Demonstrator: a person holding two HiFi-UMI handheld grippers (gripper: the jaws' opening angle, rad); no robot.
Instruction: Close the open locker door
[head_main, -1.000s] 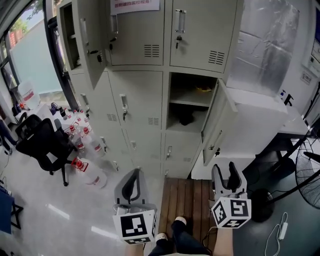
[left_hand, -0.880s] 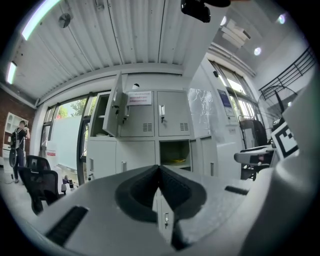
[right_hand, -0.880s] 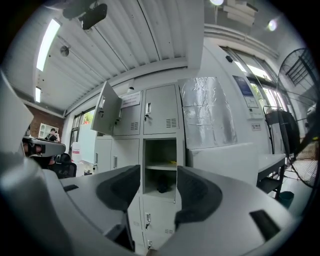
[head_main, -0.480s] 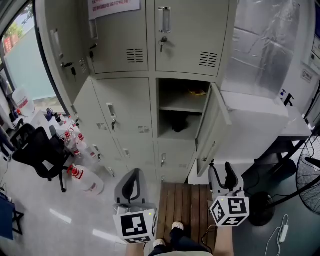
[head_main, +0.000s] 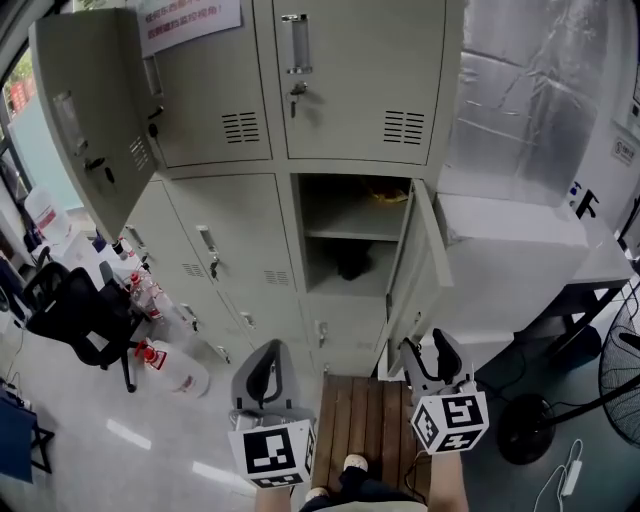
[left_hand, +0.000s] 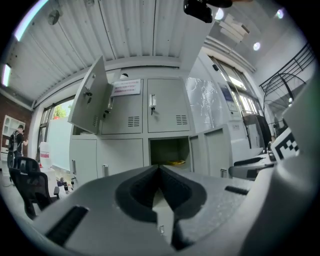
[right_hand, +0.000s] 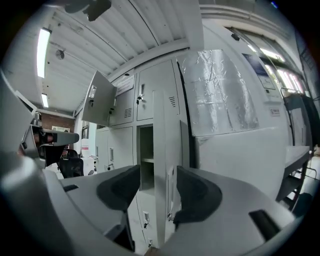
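The grey locker bank fills the head view. One middle compartment (head_main: 345, 235) stands open, with a dark thing on its lower shelf. Its door (head_main: 415, 265) is swung out toward me on the right. My right gripper (head_main: 428, 352) is open and sits just below that door's bottom corner, apart from it. In the right gripper view the door's edge (right_hand: 160, 130) runs upright between the two pads of my right gripper (right_hand: 157, 186). My left gripper (head_main: 262, 348) is shut on nothing, low and left of the door. In the left gripper view my left gripper (left_hand: 159, 169) has the open compartment (left_hand: 169, 152) beyond it.
A second locker door (head_main: 85, 110) hangs open at the upper left. A black office chair (head_main: 70, 310), several bottles (head_main: 148, 295) and a jug (head_main: 178, 368) stand on the floor at left. A wooden platform (head_main: 372, 418) lies underfoot. A white counter (head_main: 510, 250) and a fan (head_main: 620, 375) are at right.
The lockers have come closer and sit higher in the head view. Both grippers have moved forward, the right one up under the open door's lower corner.
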